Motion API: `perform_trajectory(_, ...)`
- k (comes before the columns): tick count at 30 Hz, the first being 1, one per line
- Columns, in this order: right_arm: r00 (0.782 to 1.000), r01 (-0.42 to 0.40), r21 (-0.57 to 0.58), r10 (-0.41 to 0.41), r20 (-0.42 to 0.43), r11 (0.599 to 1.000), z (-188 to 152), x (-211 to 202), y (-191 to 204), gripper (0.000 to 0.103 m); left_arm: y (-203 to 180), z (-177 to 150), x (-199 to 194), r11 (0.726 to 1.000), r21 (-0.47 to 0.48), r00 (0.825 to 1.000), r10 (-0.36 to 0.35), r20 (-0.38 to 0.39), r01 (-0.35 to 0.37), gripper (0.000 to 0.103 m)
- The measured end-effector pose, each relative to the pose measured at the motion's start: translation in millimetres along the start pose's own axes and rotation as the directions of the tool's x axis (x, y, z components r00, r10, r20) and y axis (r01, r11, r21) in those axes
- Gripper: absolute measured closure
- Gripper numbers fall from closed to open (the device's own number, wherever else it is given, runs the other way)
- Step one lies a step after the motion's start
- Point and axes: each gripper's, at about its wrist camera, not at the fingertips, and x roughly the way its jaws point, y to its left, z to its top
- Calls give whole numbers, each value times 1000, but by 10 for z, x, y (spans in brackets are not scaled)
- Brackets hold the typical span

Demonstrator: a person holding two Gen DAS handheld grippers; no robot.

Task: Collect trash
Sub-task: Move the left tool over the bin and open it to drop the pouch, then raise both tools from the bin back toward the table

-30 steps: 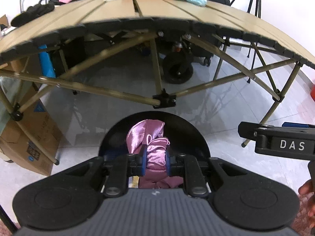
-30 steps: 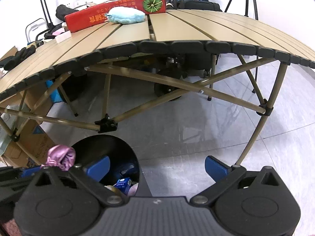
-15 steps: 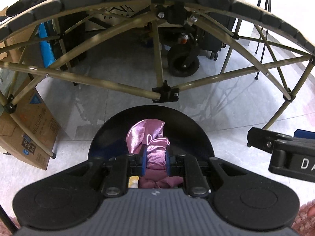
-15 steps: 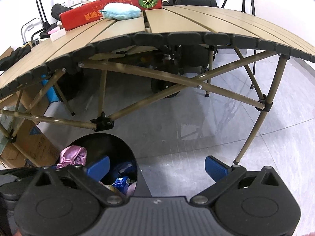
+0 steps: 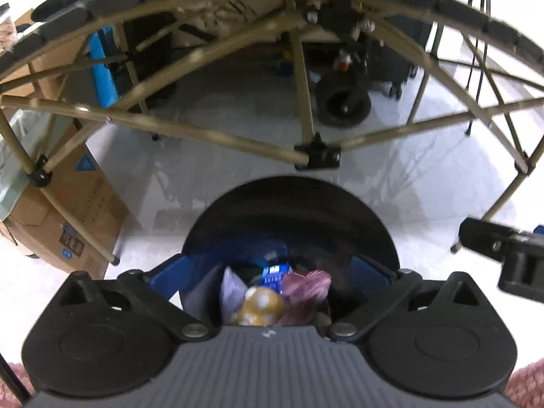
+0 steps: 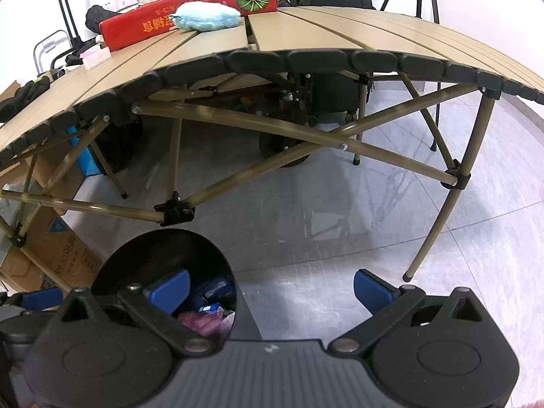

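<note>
Left gripper: jaws opening wide above the black bin, nothing between them. Pink cloth lies inside the bin among other trash. Right gripper: spread, empty, beside the bin. Beyond stands the folding table, bearing a blue fluffy item.

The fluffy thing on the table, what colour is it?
Light blue fluffy thing, clearest in the right wrist view.

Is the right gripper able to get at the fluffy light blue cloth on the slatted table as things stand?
Probably yes. The right gripper is open and empty, and the fluffy light blue cloth lies uncovered on the slatted table, though far across it, beside the red box.
</note>
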Motion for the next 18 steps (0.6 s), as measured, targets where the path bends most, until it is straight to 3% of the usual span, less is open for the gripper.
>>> perform_trajectory(5,1000,-1,0,1,1,1000,-2,-1,-1,0,59,-30,127,1000,-13,994,-26,-104,25,0)
perform_trajectory(18,1000,-6,-7,6,-8,1000,-7,22,10,0,41,-69,131,1000,-7,991,-28,-133,27,0)
